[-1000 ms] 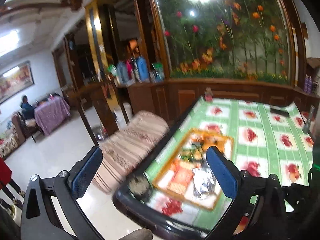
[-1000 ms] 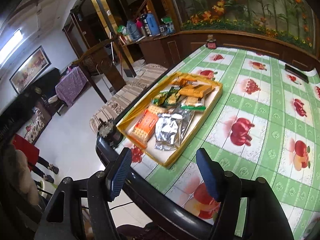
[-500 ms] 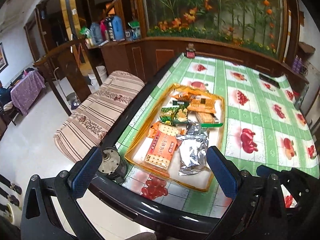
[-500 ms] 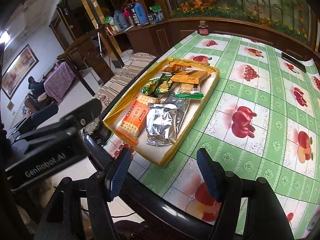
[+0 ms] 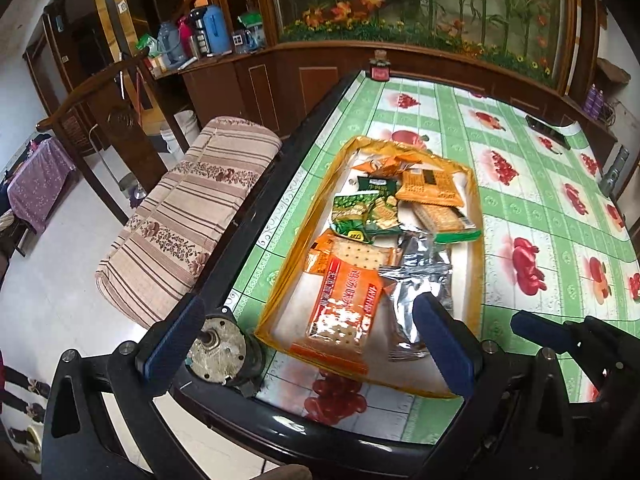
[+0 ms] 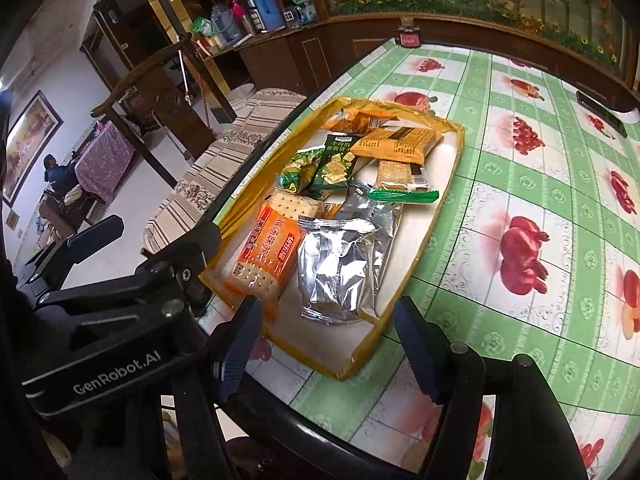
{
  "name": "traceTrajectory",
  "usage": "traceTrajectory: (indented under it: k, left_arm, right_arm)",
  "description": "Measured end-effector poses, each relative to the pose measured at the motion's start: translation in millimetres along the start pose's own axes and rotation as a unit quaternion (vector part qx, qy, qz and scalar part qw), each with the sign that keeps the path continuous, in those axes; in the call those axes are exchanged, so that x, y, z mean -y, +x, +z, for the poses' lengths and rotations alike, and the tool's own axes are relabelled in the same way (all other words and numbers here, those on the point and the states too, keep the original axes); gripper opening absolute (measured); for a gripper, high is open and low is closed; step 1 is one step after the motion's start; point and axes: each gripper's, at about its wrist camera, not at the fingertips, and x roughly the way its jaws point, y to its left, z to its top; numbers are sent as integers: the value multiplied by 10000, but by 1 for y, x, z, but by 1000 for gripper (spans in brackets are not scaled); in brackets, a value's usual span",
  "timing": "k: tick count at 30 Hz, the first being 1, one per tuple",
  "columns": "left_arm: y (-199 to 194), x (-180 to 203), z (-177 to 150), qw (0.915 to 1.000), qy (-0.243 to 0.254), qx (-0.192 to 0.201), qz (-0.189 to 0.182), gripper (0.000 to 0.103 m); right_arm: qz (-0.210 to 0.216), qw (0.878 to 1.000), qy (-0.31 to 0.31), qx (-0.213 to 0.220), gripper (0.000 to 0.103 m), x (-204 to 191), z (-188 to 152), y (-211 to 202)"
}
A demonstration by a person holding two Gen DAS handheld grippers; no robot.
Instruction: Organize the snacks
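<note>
Over the last second both claws swung in over the near desk edge: left claw (image 5: 312,344) and right claw (image 6: 328,344) gape wide, empty. Snack packets fill the shallow yellow-rimmed tray (image 6: 448,184) at twelve o'clock, ready for sorting.

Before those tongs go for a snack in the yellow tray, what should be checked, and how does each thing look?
1. Left tongs open and empty: ok.
2. Right tongs open and empty: ok.
3. Snacks all inside the yellow tray: ok.
4. Orange cracker pack and silver pouch lie nearest, nothing on top of them: ok.
5. Packets at the far end lie separate: not ok, the green packets and tan pack overlap.
6. Pouches sealed: cannot tell.
</note>
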Motion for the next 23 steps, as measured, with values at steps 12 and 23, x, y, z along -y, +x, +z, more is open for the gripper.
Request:
traceTrajectory:
  k: [12, 23]
  left_arm:
    - [32, -9, 7, 9994, -1, -317, -141, 103]
    - [44, -22, 17, 9992, 30, -274, -283, 103]
  right_arm:
    - [-93, 9995, 120, -286, 70, -1, 6, 28]
    - [-137, 9994, 161, -278, 70, -5, 7, 36]
